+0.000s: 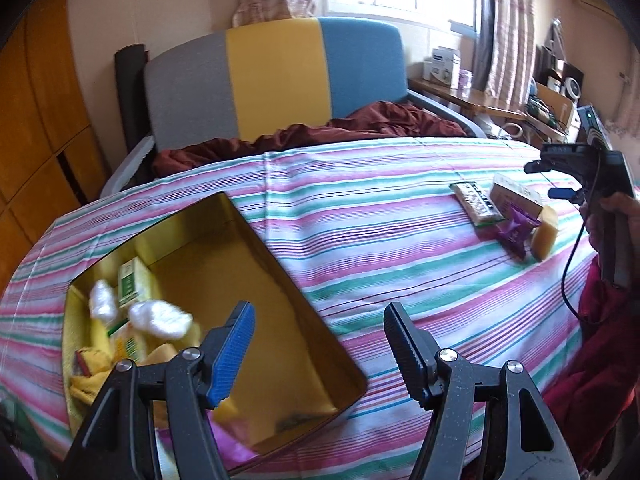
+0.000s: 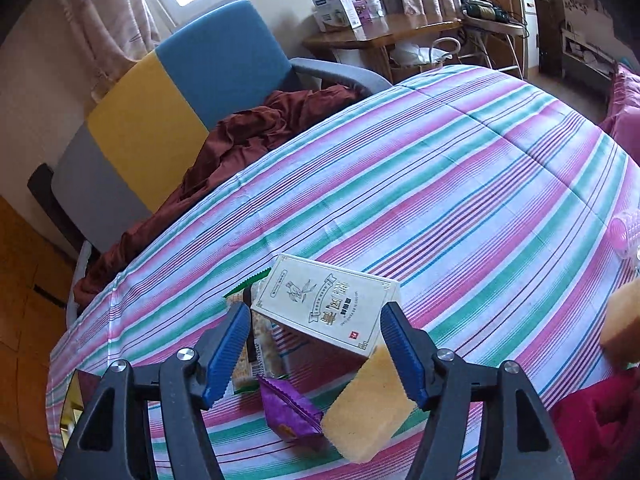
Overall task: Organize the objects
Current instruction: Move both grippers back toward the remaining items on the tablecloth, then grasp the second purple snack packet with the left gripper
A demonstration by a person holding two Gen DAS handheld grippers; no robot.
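Tongs on the left (image 1: pixel 320 344) gape wide, holding nothing, above the gold tin (image 1: pixel 256 280). Right tongs (image 2: pixel 316 344) gape wide around the cream box (image 2: pixel 328 304), by the yellow sponge (image 2: pixel 368 408)

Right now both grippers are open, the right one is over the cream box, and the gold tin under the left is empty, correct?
Not empty. The left wrist view shows the gold tin already holds several items, including a small green-printed box. The rest holds: left gripper and right gripper open, cream box ahead.
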